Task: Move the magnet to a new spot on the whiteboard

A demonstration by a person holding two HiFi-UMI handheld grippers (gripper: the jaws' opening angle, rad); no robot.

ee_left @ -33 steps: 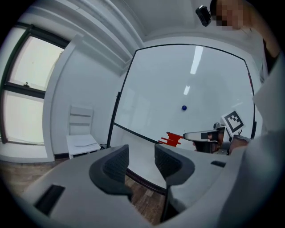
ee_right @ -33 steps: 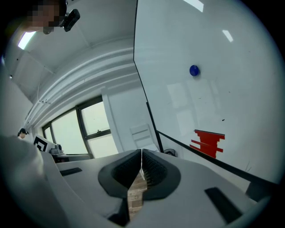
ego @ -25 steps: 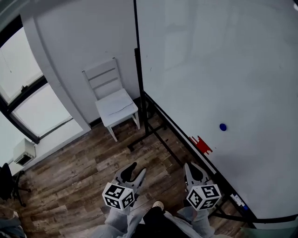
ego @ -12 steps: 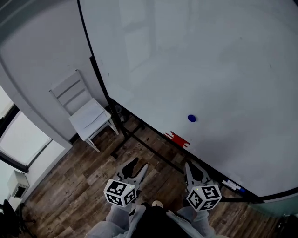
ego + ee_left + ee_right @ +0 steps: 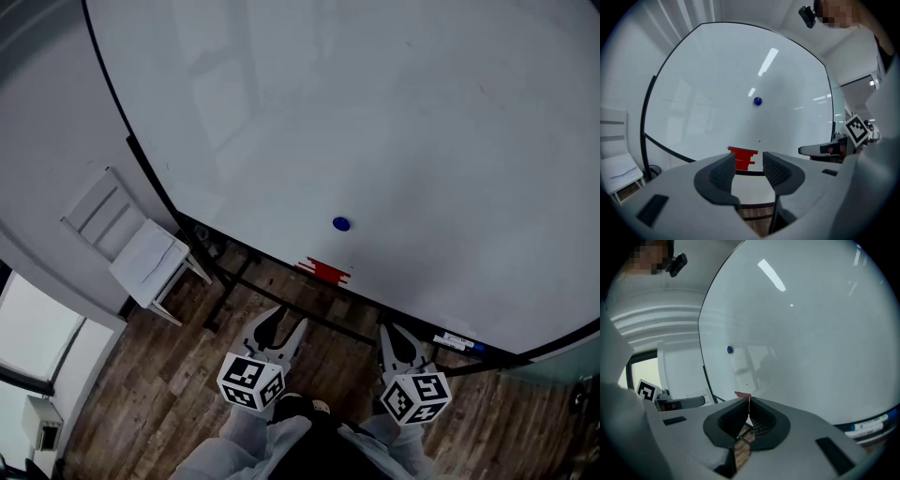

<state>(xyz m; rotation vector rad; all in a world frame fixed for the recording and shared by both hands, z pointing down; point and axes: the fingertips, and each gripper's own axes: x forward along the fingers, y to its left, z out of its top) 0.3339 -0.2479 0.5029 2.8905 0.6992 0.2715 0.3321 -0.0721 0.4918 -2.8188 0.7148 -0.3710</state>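
Note:
A small round blue magnet (image 5: 341,224) sticks low on the big whiteboard (image 5: 394,112). It also shows as a blue dot in the left gripper view (image 5: 757,101) and the right gripper view (image 5: 730,350). My left gripper (image 5: 277,330) is held low in front of the board, well below the magnet, its jaws open with nothing between them (image 5: 749,165). My right gripper (image 5: 398,340) hangs beside it at the same height, its jaws shut with nothing in them (image 5: 748,402). Neither gripper touches the board.
A red eraser (image 5: 324,271) sits on the board's tray below the magnet. Markers (image 5: 459,343) lie on the tray to the right. A white chair (image 5: 141,253) stands left of the board's black stand on the wooden floor (image 5: 150,394).
The head view has swung toward the whiteboard, so magnet, eraser and chair have slid left in the picture. Both grippers stay low, in about the same place.

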